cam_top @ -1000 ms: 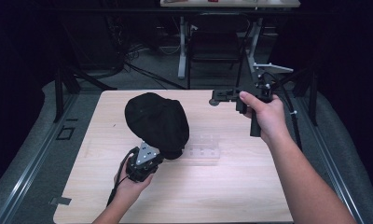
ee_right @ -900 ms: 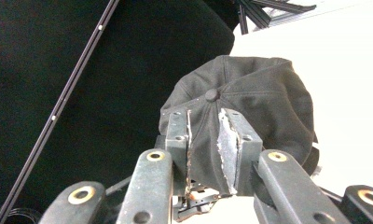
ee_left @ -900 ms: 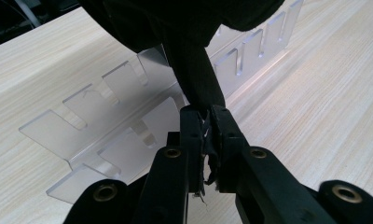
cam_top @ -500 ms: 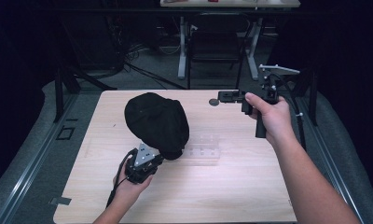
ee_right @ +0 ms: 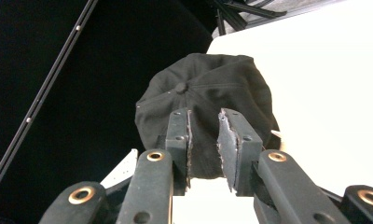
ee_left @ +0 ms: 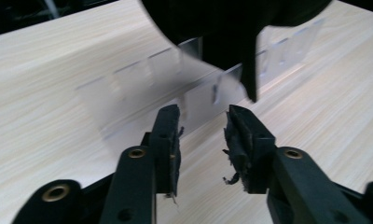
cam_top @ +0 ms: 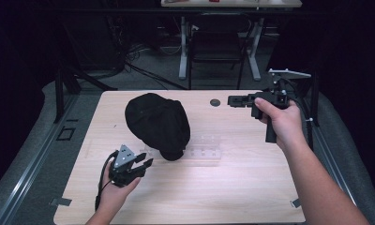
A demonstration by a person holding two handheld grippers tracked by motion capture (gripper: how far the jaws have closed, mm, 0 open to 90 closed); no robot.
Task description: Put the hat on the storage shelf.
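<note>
A black cap [cam_top: 157, 123] lies crown up on a clear plastic rack [cam_top: 202, 145] in the middle of the wooden table [cam_top: 232, 187]. My left gripper [cam_top: 146, 160] is low at the near left, a short way from the cap's near edge. Its jaws have just been opening and hold nothing. In the left gripper view, the left gripper [ee_left: 203, 123] points at the rack [ee_left: 142, 84] under the cap [ee_left: 222, 18]. My right gripper [cam_top: 232, 100] is held up at the far right, open and aimed left. The right gripper view shows the right gripper [ee_right: 204, 126] with the cap [ee_right: 208, 84] beyond its jaws, apart from them.
A small dark round spot [cam_top: 215, 102] marks the table near its far edge. Behind the table stand a chair and desk legs [cam_top: 213, 47] on a dark floor. A metal rail [cam_top: 35, 154] runs along the table's left side.
The left gripper was shut at the cap's near edge; it has drawn back toward the near left and its jaws have opened. The right hand has drifted slightly right.
</note>
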